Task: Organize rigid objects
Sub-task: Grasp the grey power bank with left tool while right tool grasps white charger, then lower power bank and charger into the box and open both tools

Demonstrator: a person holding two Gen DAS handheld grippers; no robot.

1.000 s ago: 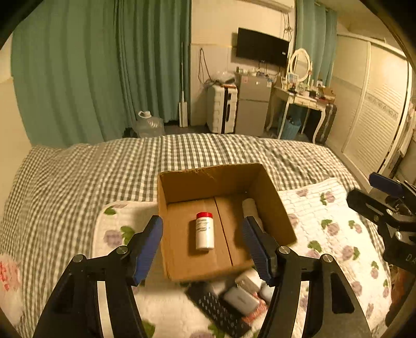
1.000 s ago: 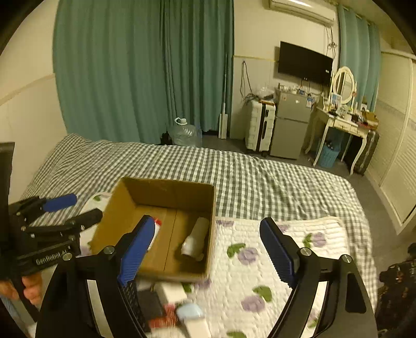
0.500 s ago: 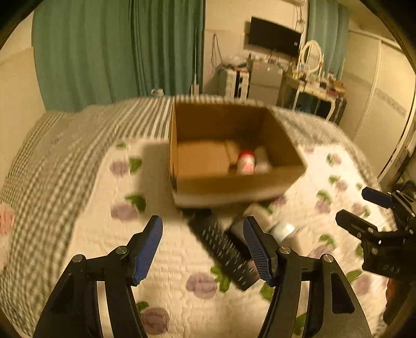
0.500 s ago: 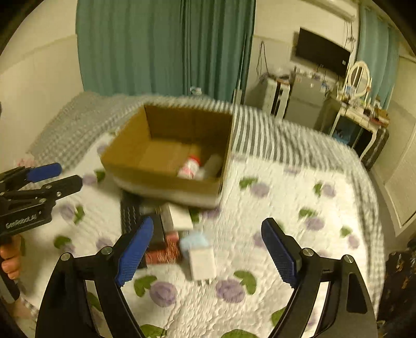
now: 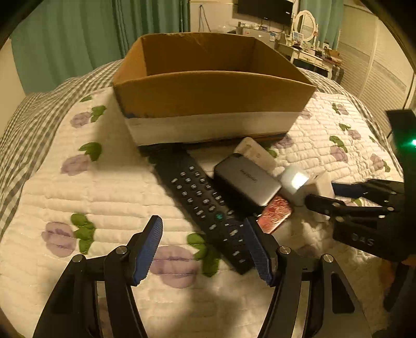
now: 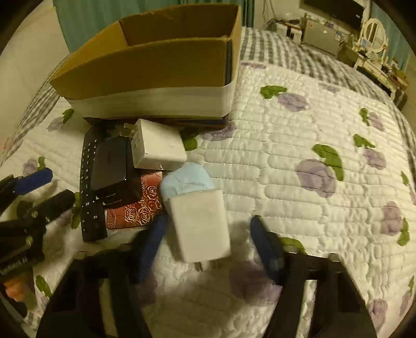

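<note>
A cardboard box (image 5: pixel 208 101) (image 6: pixel 156 67) stands on the quilt; its inside is hidden from here. In front of it lie a black remote (image 5: pixel 205 202) (image 6: pixel 88 187), a dark grey power bank (image 5: pixel 245 182) (image 6: pixel 111 166), a white charger (image 6: pixel 156 145) (image 5: pixel 256 153), a red rose-patterned case (image 6: pixel 135 210) (image 5: pixel 275 213) and a white-and-blue charger (image 6: pixel 200 215) (image 5: pixel 304 184). My left gripper (image 5: pixel 205 249) is open, its right finger over the remote's near end. My right gripper (image 6: pixel 208 239) is open, its fingers on either side of the white-and-blue charger.
The floral white quilt (image 6: pixel 312 156) lies over a checked bedspread (image 5: pixel 31 111). Green curtains (image 5: pixel 78 39) hang behind. A dressing table with a mirror (image 5: pixel 306 23) and a TV stand at the back right. The left gripper also shows in the right wrist view (image 6: pixel 33 192).
Both grippers have dropped low and close to the pile in front of the box. The box's contents have gone out of sight behind its front wall. The right gripper now straddles the white-and-blue charger.
</note>
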